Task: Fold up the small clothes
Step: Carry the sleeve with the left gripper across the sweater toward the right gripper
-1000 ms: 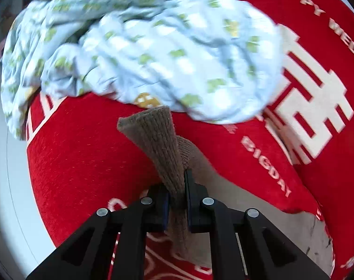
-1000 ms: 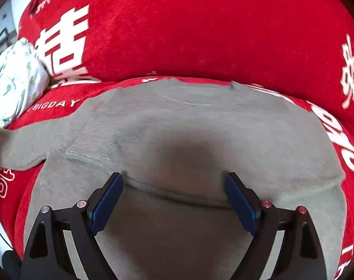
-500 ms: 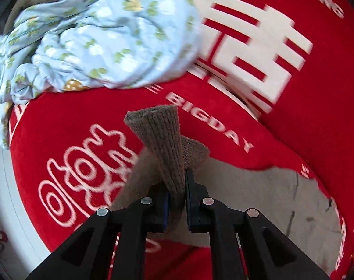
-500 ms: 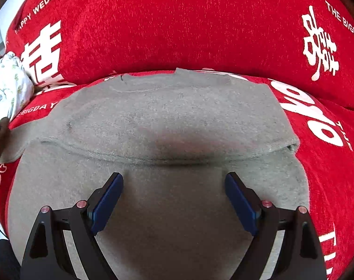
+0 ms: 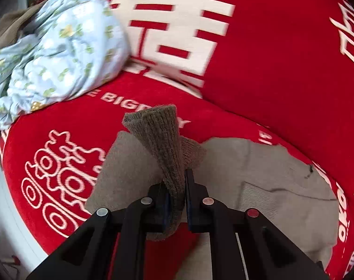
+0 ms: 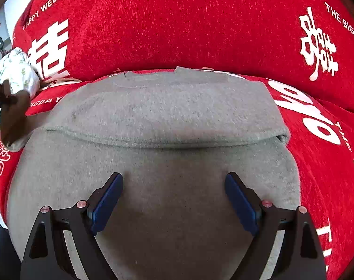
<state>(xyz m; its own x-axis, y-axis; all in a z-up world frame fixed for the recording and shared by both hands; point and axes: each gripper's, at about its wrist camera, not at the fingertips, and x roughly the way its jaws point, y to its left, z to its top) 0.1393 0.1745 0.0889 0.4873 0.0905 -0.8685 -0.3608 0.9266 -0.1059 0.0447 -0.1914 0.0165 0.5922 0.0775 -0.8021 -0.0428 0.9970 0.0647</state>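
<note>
Here, left gripper [image 5: 177, 196] clamping sweater [image 6: 153, 116] cuff [image 5: 160, 137], perhaps sleeve, right gripper [image 6: 174, 198] agape

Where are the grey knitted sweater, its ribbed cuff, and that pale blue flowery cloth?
Grey knitted sweater [image 6: 177, 112]: right wrist view, folded body.
Ribbed cuff [image 5: 160, 135]: left wrist view, upper end.
Pale blue flowery cloth [image 5: 67, 53]: left wrist view, bundle's middle.
</note>
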